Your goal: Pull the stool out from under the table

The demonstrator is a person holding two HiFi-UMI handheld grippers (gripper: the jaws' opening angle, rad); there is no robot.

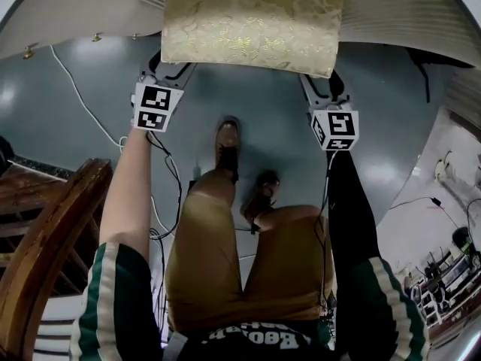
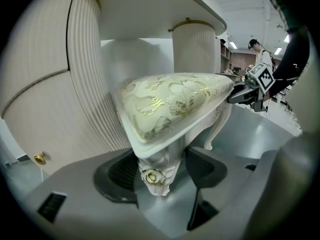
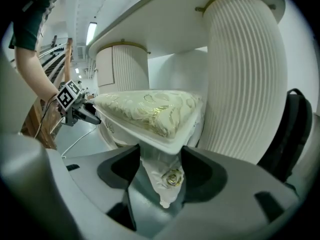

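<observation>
1. Stool [image 1: 252, 25] from the head view: its gold-patterned cushion sits at the top of frame, the near edge toward me, with the white ribbed table [image 1: 398, 6] on both sides of it
2. Same view, both arms reach straight forward and down. My left forearm [image 1: 131, 194] is bare below a striped sleeve, and the right arm [image 1: 353, 216] is in a dark sleeve. The left gripper [image 1: 167, 70] meets the cushion's near left corner and the right gripper [image 1: 325, 89] its near right corner. Both marker cubes face up at me
3. My shoes [image 1: 228, 145] stand on the grey floor [image 1: 68, 126] between the two grippers, and a wooden chair [image 1: 45, 247] is at my left
4. Left gripper view: the left gripper [image 2: 160, 166] is pinching the stool's carved corner leg [image 2: 156, 174]. Its dark pads sit tight on either side, just under the seat rim. The cushion [image 2: 170, 106] fans out above, under the table top and beside a ribbed pedestal [image 2: 90, 84]. The right gripper [image 2: 250, 91] shows at the far corner
5. Right gripper view: the right gripper [image 3: 160, 176] is clamped the same way on the other front leg [image 3: 167, 181], pads against its upper part beneath the seat [image 3: 150, 111]. A ribbed column [image 3: 245, 84] stands just to the right, and the left gripper [image 3: 77, 109] holds the opposite corner with the forearm angled down to it
</observation>
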